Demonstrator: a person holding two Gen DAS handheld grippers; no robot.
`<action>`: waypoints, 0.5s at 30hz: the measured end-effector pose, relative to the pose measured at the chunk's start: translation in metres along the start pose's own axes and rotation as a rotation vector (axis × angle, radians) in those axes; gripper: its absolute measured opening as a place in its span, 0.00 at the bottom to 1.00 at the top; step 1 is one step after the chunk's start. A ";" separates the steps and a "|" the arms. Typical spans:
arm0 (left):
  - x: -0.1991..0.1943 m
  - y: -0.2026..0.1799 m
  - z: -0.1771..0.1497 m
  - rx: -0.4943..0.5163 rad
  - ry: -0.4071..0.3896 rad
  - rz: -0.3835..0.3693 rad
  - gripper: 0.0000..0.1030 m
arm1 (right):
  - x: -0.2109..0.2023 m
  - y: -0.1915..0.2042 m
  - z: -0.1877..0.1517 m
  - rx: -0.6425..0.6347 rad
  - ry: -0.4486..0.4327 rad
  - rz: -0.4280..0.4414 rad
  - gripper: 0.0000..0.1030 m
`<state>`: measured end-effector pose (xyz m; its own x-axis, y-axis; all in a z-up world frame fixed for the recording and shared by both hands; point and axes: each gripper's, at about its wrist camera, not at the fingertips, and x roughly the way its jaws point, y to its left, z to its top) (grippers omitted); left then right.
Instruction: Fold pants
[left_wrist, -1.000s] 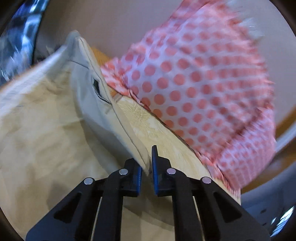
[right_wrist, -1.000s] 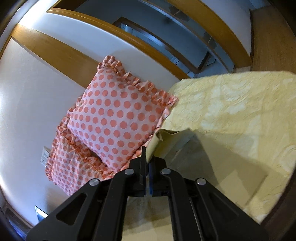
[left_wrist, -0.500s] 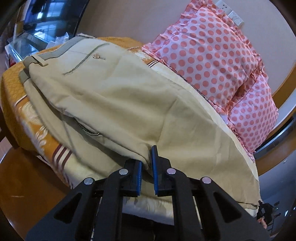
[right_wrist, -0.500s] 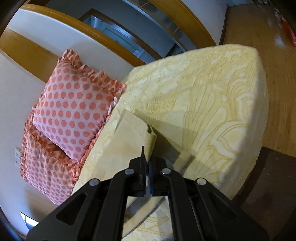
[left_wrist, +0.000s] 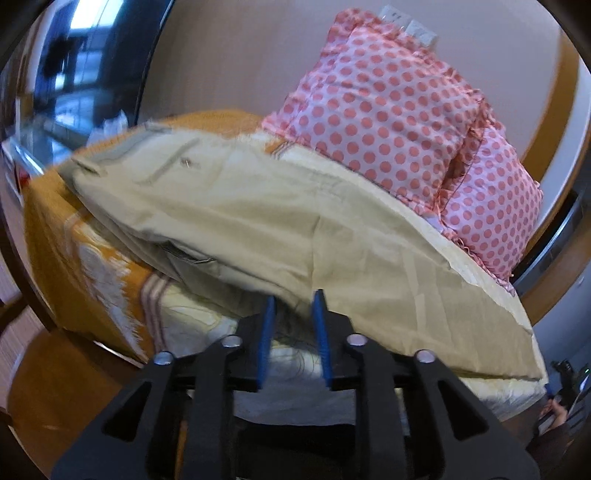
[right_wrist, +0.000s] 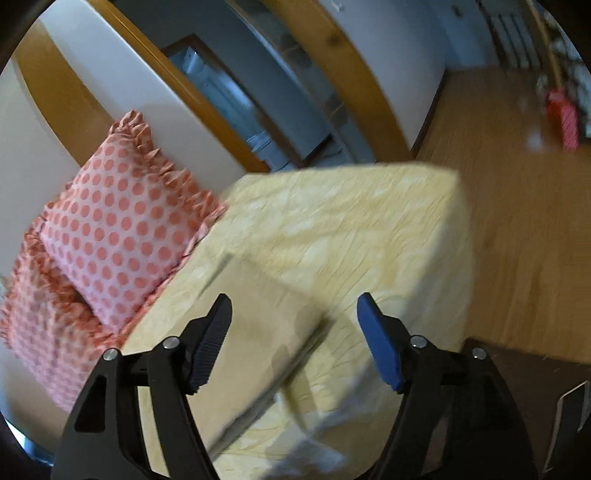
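Note:
Beige pants (left_wrist: 280, 221) lie folded lengthwise on the bed, waistband at the far left, leg ends at the near right. My left gripper (left_wrist: 293, 306) is partly open just in front of the pants' near edge, with no cloth between its blue pads. In the right wrist view the leg end of the pants (right_wrist: 258, 332) lies flat on the yellow bedspread (right_wrist: 369, 229). My right gripper (right_wrist: 293, 317) is wide open above it and holds nothing.
Two pink polka-dot pillows (left_wrist: 399, 122) lean against the wall at the head of the bed; they also show in the right wrist view (right_wrist: 118, 236). An orange patterned cover (left_wrist: 92, 251) hangs over the bed's left side. Wooden floor (right_wrist: 517, 221) lies beyond the bed's right edge.
Both grippers held the pants' edge and brought it down onto the bed. Now both have opened and let go, and the pants lie flat.

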<state>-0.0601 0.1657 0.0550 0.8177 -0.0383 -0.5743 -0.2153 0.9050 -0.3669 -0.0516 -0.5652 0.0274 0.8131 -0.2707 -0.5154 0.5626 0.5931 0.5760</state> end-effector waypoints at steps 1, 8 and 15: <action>-0.009 -0.002 0.001 0.013 -0.036 0.016 0.45 | 0.002 -0.004 0.000 0.007 0.007 -0.004 0.55; -0.032 -0.010 0.020 0.078 -0.226 0.045 0.83 | 0.016 -0.001 -0.016 -0.010 0.058 0.021 0.33; 0.027 0.018 0.017 0.005 -0.099 0.089 0.83 | 0.018 0.019 -0.037 -0.081 0.056 0.055 0.07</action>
<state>-0.0328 0.1878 0.0449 0.8441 0.0841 -0.5295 -0.2869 0.9052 -0.3135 -0.0317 -0.5309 0.0054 0.8313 -0.1944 -0.5207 0.5016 0.6659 0.5523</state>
